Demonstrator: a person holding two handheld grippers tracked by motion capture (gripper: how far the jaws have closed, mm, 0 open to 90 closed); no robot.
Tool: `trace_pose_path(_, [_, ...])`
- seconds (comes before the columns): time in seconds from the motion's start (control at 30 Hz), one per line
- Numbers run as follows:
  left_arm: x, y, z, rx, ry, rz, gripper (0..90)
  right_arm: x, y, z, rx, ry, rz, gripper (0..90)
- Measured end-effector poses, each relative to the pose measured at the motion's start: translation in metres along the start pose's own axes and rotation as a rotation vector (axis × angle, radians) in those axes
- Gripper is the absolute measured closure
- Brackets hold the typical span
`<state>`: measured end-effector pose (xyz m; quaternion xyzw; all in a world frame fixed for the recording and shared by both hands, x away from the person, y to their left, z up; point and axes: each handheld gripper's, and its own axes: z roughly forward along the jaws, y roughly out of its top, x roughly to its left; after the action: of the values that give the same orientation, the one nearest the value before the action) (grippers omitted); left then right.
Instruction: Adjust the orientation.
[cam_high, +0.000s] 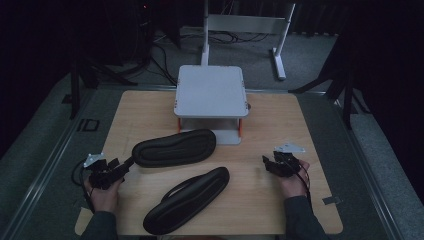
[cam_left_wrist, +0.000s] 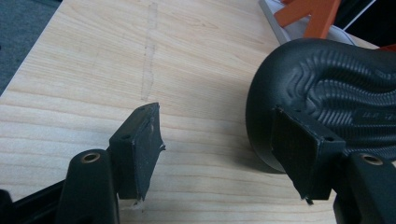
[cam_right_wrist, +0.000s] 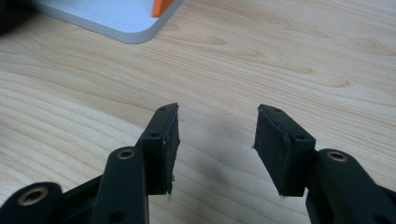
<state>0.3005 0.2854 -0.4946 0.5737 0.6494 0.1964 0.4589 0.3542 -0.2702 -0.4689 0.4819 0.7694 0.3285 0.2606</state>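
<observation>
i'm at a pale wooden table (cam_high: 270, 150) with a fine straight grain, a pair of black tongs in each hand. my left gripper (cam_left_wrist: 217, 151) sits low over the wood with its jaws spread wide, nothing between the flat, square-cut pads; one pad (cam_left_wrist: 299, 156) is right against the rounded end of a black sandal (cam_high: 174, 148), though i can't tell if it's actually touching. that sandal lies sole up, and the left gripper view shows its rubbery matte tread, wavy ridges curving round the end and a finer ribbed patch in the middle. from the high view it runs lengthwise across the table, just in front of a small stand (cam_high: 210, 92), a flat pale grey square top with rounded corners on orange legs over a grey base plate. a second black sandal (cam_high: 187, 201) lies nearer to me, angled, strap side up, a smooth oval shape, between my two hands and apart from the first. my right gripper (cam_right_wrist: 215, 144) hovers above bare wood on the right side, jaws parted too, empty, the pads dull black with slightly frayed edges; a corner of the grey base plate (cam_right_wrist: 116, 21) and an orange leg (cam_right_wrist: 161, 7) show beyond it.
</observation>
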Motion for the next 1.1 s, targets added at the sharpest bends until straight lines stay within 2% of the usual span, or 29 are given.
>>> trace_pose_path(0.13, [-0.004,0.003,-0.002,0.002,-0.011,0.033,33.8,0.003,0.002,-0.003,-0.002,0.011,-0.014,47.3])
trace_pose_path(0.2, [-0.004,0.003,-0.002,0.002,-0.011,0.033,34.2,0.005,0.003,-0.005,-0.007,0.02,-0.015,47.3])
trace_pose_path(0.23, [-0.007,0.008,-0.003,0.004,-0.018,0.066,34.1,0.007,0.005,-0.008,-0.012,0.038,-0.02,44.7])
trace_pose_path(0.3, [-0.008,0.011,-0.003,0.009,-0.026,0.078,33.7,0.008,0.006,-0.009,-0.017,0.039,-0.022,44.5])
trace_pose_path(0.37, [-0.009,0.019,-0.001,0.019,-0.034,0.117,29.1,0.011,0.009,-0.012,-0.025,0.048,-0.027,42.3])
trace_pose_path(0.47, [-0.009,0.03,0.003,0.02,-0.048,0.137,26.9,0.012,0.011,-0.016,-0.037,0.05,-0.036,40.8])
trace_pose_path(0.6, [-0.016,0.052,0.008,0.016,-0.052,0.168,27.1,0.014,0.012,-0.017,-0.042,0.06,-0.032,40.2])
trace_pose_path(0.73, [-0.031,0.077,0.018,0.023,-0.078,0.201,32.7,0.016,0.012,-0.017,-0.037,0.064,-0.036,40.1])
trace_pose_path(0.83, [-0.046,0.092,0.033,0.056,-0.077,0.243,34.1,0.017,0.012,-0.017,-0.034,0.064,-0.034,40.1])
trace_pose_path(0.93, [-0.055,0.101,0.048,0.105,-0.067,0.257,38.0,0.017,0.013,-0.018,-0.036,0.067,-0.036,40.0])
trace_pose_path(1.1, [-0.066,0.104,0.076,0.195,-0.065,0.277,40.3,0.016,0.013,-0.019,-0.035,0.064,-0.034,40.0])
